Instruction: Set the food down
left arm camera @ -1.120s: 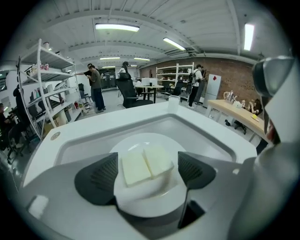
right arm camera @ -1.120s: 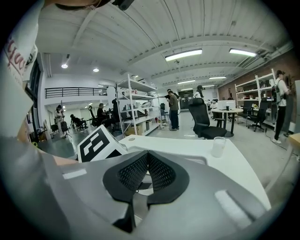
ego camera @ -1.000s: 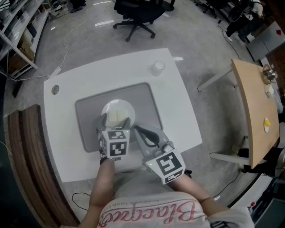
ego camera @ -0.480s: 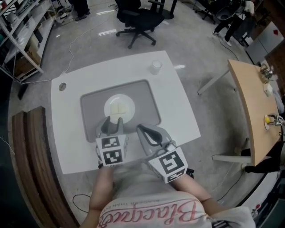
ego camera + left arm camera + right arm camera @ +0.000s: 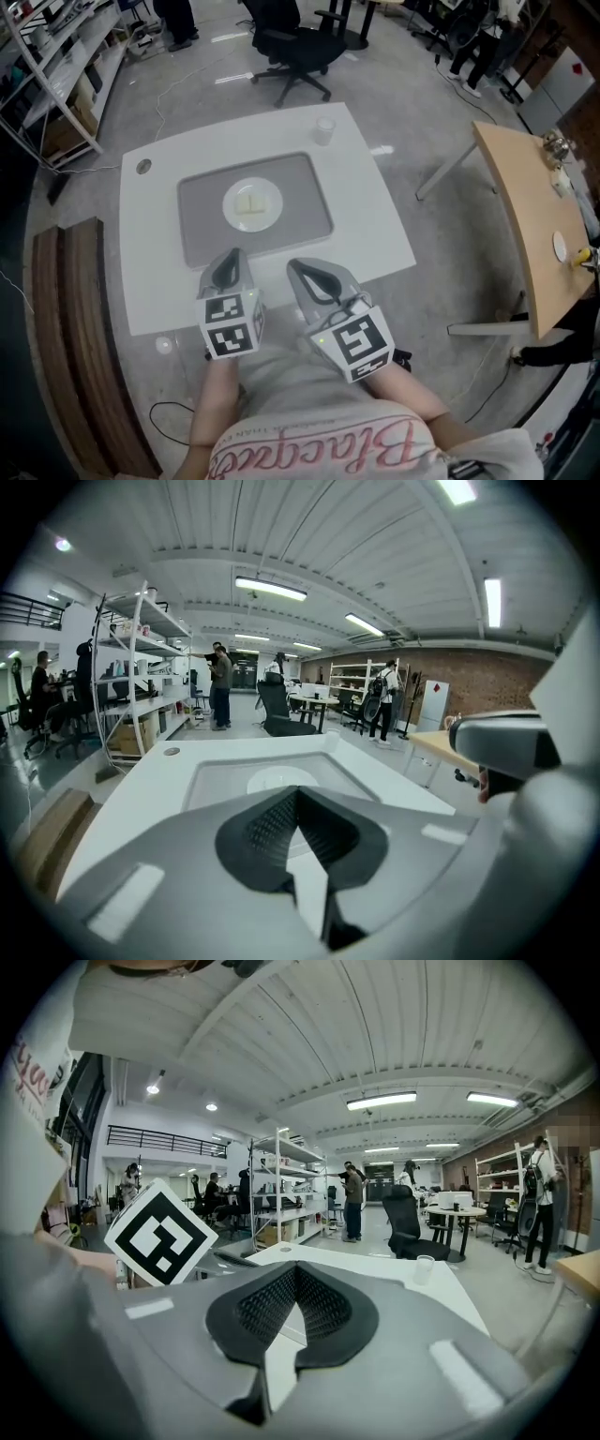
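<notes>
- Left claw (image 5: 228, 267) (image 5: 298, 794): jaws closed tip to tip, nothing between them. It hangs over the near edge of the tabletop (image 5: 366, 206), well apart from the plate.
- Grey mat (image 5: 300, 211) covers the middle of the tabletop, long side running left-right.
- White plate (image 5: 232, 214) sits in the centre of the mat.
- Food (image 5: 249, 203): pale square piece lying flat in the middle of the plate, no claw touching it.
- Right claw (image 5: 298, 272) (image 5: 296, 1269): jaws also closed and empty. It sits just beside the left claw over the near edge, pointing toward the mat.
- Cup (image 5: 324, 128): upright near the far right corner of the tabletop, off the mat.
- Wooden side table (image 5: 525, 216) stands on the floor well to the right, small items at its far end too small to identify.
</notes>
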Demonstrator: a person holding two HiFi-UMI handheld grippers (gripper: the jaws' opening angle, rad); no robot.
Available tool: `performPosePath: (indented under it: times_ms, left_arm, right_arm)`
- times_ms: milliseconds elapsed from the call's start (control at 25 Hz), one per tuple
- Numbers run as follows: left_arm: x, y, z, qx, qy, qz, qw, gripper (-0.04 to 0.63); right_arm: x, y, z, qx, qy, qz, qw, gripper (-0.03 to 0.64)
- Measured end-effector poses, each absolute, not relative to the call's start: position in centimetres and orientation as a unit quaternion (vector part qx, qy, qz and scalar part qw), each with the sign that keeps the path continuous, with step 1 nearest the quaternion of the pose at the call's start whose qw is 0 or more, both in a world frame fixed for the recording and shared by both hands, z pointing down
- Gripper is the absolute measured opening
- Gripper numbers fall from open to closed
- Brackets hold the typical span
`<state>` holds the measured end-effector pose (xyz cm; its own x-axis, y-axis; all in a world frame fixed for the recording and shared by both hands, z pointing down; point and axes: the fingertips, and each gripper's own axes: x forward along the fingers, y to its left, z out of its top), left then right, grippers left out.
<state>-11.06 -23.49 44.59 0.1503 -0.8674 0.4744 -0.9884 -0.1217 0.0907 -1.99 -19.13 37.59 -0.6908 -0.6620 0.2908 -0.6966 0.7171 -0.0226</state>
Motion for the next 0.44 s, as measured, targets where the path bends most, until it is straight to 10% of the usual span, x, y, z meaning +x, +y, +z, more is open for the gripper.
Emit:
performPosePath:
  times_ms: [440]
  left_arm:
    - [-10.4, -17.6, 43.4, 0.731, -0.644, 0.104, 0.197, -0.002]
  right_arm:
    - [0.3, -13.8, 36.9, 0.377, -0.915, 0.055, 0.135, 0.0]
